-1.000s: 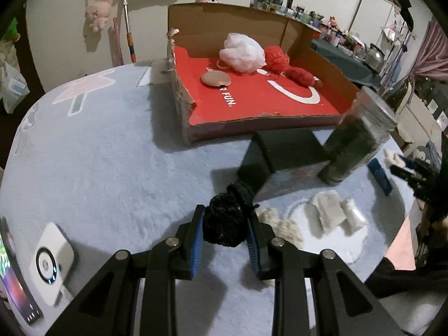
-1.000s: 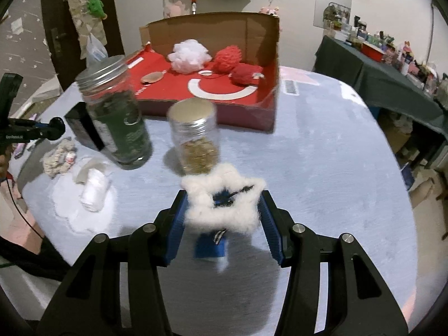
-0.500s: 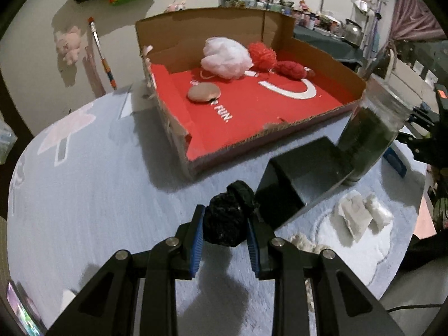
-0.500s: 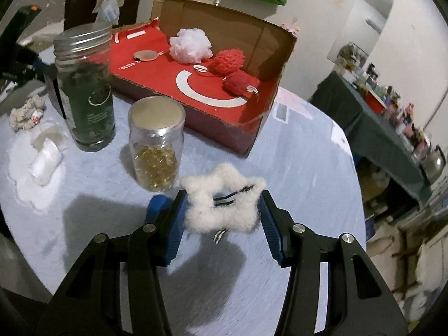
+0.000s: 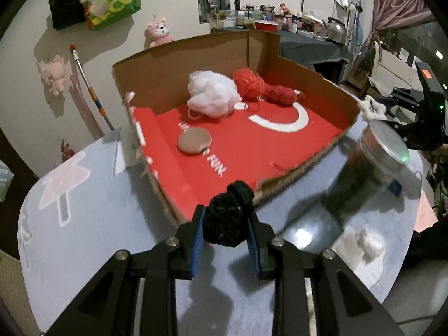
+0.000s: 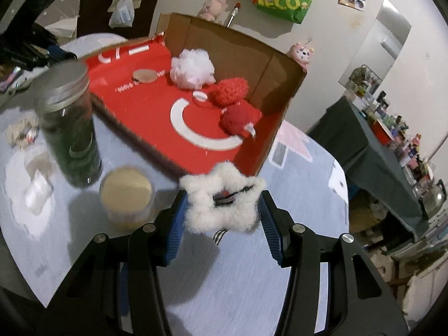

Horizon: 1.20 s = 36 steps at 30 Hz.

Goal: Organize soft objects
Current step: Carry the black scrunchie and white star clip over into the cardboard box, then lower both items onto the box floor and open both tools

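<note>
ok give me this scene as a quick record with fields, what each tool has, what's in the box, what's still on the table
left tool: shut on a black knitted ball
right tool: shut on a white fluffy star-shaped hair clip
box: open cardboard box with red lining on the table
in box: white mesh puff, two red knitted balls, tan round pad
on table: tall glass jar with dark contents, short jar with yellow contents
table: round, pale blue fuzzy cover
</note>
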Each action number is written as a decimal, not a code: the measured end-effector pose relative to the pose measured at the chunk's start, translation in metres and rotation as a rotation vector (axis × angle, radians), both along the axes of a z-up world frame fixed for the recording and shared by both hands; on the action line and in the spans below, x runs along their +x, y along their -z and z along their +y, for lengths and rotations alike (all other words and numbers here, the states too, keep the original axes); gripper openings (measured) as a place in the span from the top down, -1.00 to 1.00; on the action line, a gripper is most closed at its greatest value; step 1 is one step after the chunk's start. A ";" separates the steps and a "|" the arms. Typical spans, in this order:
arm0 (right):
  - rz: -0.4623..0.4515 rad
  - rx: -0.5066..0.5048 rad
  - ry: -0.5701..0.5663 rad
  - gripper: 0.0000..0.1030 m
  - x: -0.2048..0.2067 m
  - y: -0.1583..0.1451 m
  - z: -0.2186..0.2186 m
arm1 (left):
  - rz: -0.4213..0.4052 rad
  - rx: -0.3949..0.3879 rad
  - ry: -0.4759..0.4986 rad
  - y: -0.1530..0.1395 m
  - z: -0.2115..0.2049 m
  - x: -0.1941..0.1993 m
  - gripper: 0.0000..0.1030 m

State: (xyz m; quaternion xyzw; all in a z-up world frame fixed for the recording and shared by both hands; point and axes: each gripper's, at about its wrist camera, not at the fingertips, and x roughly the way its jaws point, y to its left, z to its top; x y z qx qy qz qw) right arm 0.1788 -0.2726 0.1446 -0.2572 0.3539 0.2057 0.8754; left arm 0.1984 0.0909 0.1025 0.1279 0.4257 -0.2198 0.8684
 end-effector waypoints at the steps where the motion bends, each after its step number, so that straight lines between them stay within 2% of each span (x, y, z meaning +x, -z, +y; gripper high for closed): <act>1: 0.005 0.012 -0.004 0.05 0.005 -0.003 0.002 | 0.003 -0.001 0.005 -0.001 -0.004 0.005 0.44; 8: 0.104 0.155 -0.037 0.05 0.058 -0.020 0.027 | 0.060 -0.016 0.037 -0.005 -0.046 0.049 0.44; 10: 0.156 0.191 -0.039 0.05 0.076 -0.020 0.038 | 0.089 -0.028 0.030 -0.003 -0.055 0.063 0.44; 15: 0.256 0.250 -0.035 0.05 0.112 -0.015 0.064 | 0.139 -0.001 0.019 0.008 -0.078 0.096 0.43; 21: 0.348 0.239 -0.013 0.05 0.149 0.001 0.090 | 0.192 0.069 0.007 0.030 -0.097 0.127 0.43; 25: 0.417 0.246 0.015 0.05 0.170 0.012 0.098 | 0.204 0.080 -0.003 0.036 -0.102 0.140 0.42; 28: 0.433 0.226 0.028 0.05 0.180 0.018 0.104 | 0.216 0.064 -0.009 0.039 -0.102 0.148 0.42; 36: 0.472 0.195 0.049 0.02 0.194 0.037 0.114 | 0.222 0.096 -0.020 0.049 -0.104 0.160 0.39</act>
